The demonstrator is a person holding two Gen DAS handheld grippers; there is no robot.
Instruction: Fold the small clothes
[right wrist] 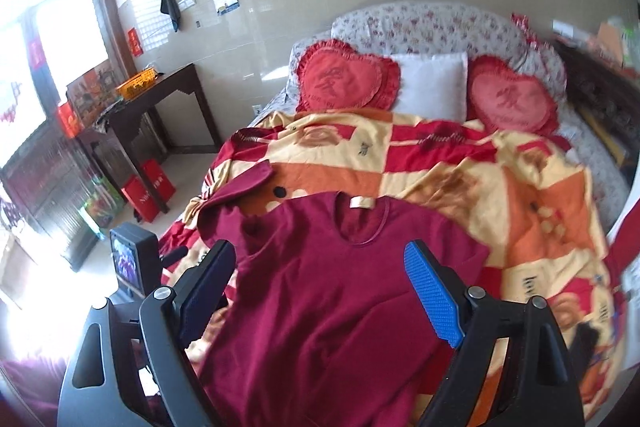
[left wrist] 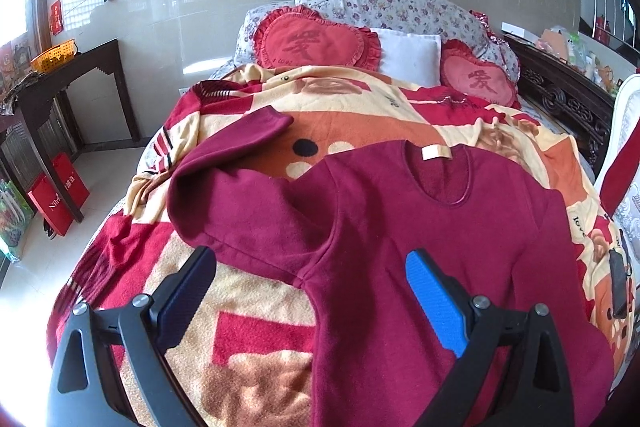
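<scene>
A dark red long-sleeved top (left wrist: 420, 227) lies flat on the bed, neckline with a pale label (left wrist: 436, 151) away from me. Its left sleeve (left wrist: 224, 163) bends up toward the pillows, the cuff resting on the blanket. My left gripper (left wrist: 310, 269) hovers open above the left armpit area, nothing between its fingers. In the right wrist view the same top (right wrist: 340, 287) fills the middle, and my right gripper (right wrist: 320, 267) stands open over its chest. The right sleeve looks tucked over the body. The left gripper's camera housing (right wrist: 132, 259) shows at the left.
A red, orange and cream blanket (left wrist: 360, 107) covers the bed. Two red heart cushions (left wrist: 316, 39) and a white pillow (left wrist: 408, 55) sit at the head. A dark wooden side table (left wrist: 80, 67) and red bags (left wrist: 60, 195) stand left of the bed. Carved dark furniture (left wrist: 568, 99) runs along the right.
</scene>
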